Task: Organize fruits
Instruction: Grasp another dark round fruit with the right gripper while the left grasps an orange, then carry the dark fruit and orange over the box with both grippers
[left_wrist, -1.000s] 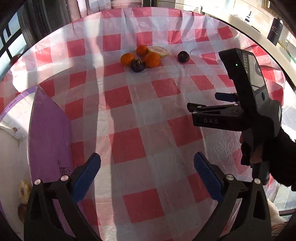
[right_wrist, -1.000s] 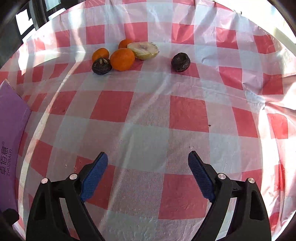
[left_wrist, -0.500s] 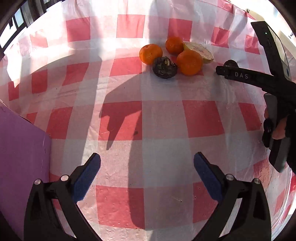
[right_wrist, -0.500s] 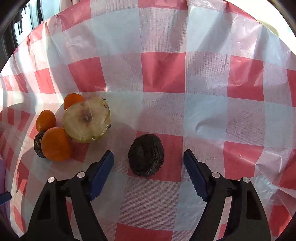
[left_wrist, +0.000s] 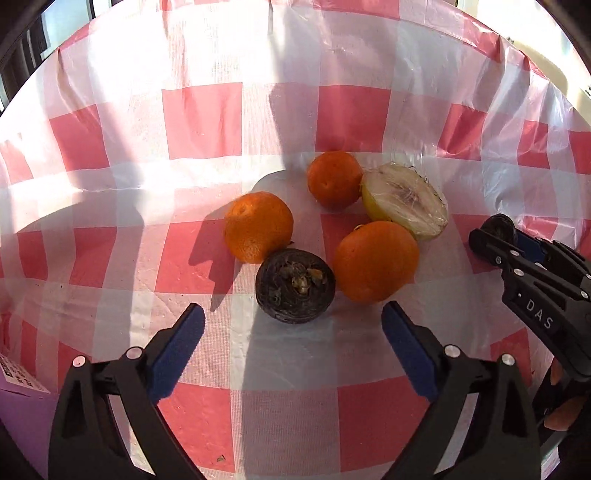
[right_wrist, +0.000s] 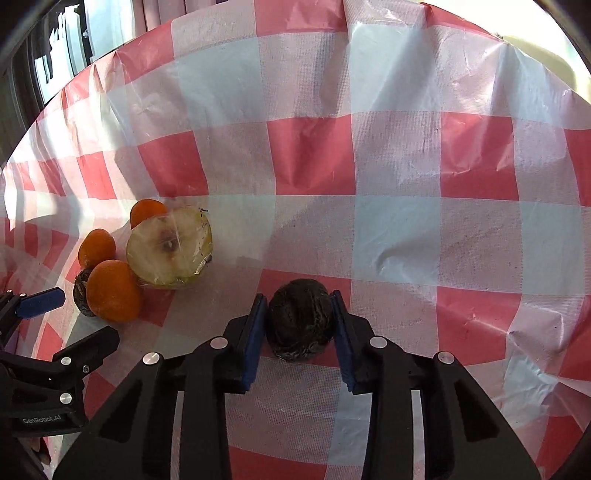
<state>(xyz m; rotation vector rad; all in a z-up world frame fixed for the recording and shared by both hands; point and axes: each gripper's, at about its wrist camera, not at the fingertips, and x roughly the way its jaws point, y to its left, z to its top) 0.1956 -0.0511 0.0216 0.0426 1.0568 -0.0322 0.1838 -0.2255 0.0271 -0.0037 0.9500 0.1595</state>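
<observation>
Three oranges (left_wrist: 375, 260), a wrapped cut half fruit (left_wrist: 404, 201) and a dark wrinkled fruit (left_wrist: 294, 284) lie in a cluster on the checked cloth. My left gripper (left_wrist: 293, 347) is open, just short of that dark fruit. My right gripper (right_wrist: 299, 325) is shut on a second dark wrinkled fruit (right_wrist: 300, 321), which rests on the cloth to the right of the cluster. In the right wrist view the half fruit (right_wrist: 170, 251) and oranges (right_wrist: 112, 290) sit at the left. The right gripper also shows at the right edge of the left wrist view (left_wrist: 495, 236).
A red and white checked tablecloth (right_wrist: 388, 166) covers the table. A purple box corner (left_wrist: 18, 402) shows at the lower left of the left wrist view. The left gripper's body (right_wrist: 44, 354) is at the lower left of the right wrist view.
Both grippers moved forward to the fruit. The right jaws closed on the lone dark fruit. The left gripper came up close to the cluster and stayed open.
</observation>
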